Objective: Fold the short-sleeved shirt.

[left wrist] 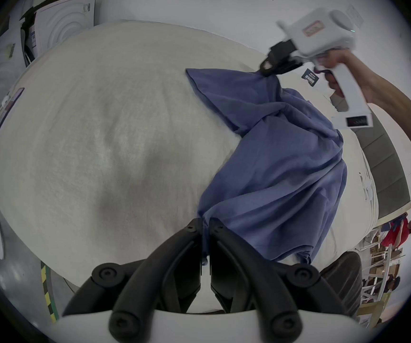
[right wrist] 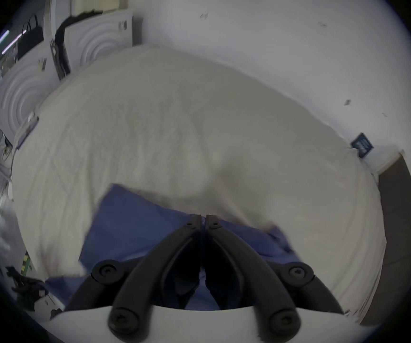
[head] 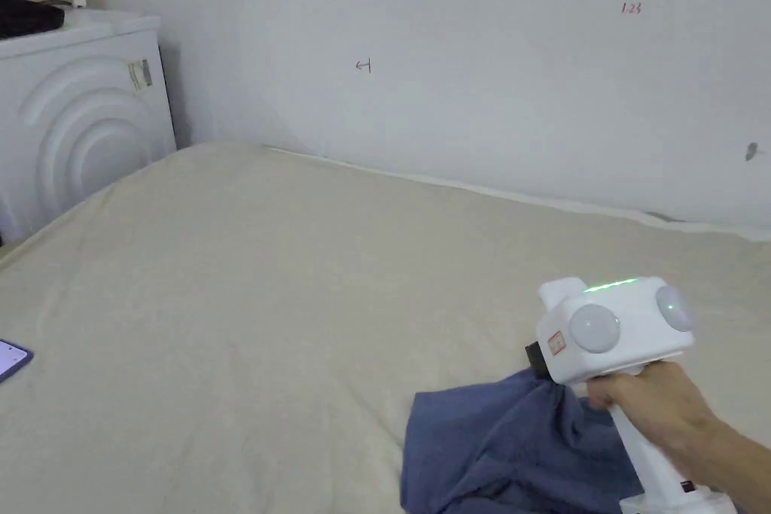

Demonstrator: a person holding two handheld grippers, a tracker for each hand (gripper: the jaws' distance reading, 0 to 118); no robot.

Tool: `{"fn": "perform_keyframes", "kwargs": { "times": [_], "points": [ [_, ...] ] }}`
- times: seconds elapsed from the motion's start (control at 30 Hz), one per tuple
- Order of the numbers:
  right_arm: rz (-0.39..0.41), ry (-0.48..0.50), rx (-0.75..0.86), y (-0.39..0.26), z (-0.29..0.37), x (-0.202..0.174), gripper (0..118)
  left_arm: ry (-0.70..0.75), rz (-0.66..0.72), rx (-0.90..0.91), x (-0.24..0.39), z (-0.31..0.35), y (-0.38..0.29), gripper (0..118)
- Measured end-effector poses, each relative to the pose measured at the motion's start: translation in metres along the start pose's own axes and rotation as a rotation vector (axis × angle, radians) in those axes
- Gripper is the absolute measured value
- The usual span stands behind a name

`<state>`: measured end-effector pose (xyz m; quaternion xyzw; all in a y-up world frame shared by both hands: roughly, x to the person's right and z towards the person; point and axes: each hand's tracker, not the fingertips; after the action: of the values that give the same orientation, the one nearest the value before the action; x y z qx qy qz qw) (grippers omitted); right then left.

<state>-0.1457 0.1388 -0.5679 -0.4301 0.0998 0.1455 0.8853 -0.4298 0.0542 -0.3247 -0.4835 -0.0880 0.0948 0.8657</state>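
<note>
On the cream bed (left wrist: 105, 135), toward its near right side, we see the blue shirt (left wrist: 281, 165) bunched, stretched between both grippers: left gripper (left wrist: 205, 224) fingers closed on one edge, right gripper (left wrist: 267, 72) fingers closed on another.

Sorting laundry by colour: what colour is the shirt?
Plain blue, no pattern; the shirt shows best in the left gripper view.
</note>
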Motion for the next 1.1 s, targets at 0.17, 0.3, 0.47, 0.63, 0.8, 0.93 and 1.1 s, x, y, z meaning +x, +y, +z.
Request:
{"fn": "perform_keyframes", "kwargs": {
  "times": [0.17,0.3,0.47,0.63,0.8,0.93,1.1],
  "points": [
    [-0.071,-0.114,0.137,-0.021,0.127,0.082,4,0.038,-0.029,0.137,0.030,0.055,0.042,3],
    [-0.180,-0.217,0.254,-0.054,0.233,0.154,4,0.077,-0.091,0.246,0.066,0.104,0.089,3],
    [-0.316,-0.278,0.395,-0.107,0.355,0.220,4,0.143,-0.157,0.398,0.112,0.170,0.164,3],
    [-0.434,-0.348,0.492,-0.136,0.426,0.256,4,0.238,-0.232,0.501,0.154,0.233,0.210,3],
    [-0.433,-0.386,0.530,-0.146,0.462,0.262,4,0.275,-0.192,0.601,0.175,0.282,0.229,3],
    [-0.439,-0.404,0.589,-0.142,0.488,0.262,4,0.240,-0.169,0.627,0.176,0.311,0.242,3],
    [-0.459,-0.415,0.645,-0.132,0.511,0.264,4,0.274,-0.168,0.637,0.179,0.324,0.253,3]
  ]
}}
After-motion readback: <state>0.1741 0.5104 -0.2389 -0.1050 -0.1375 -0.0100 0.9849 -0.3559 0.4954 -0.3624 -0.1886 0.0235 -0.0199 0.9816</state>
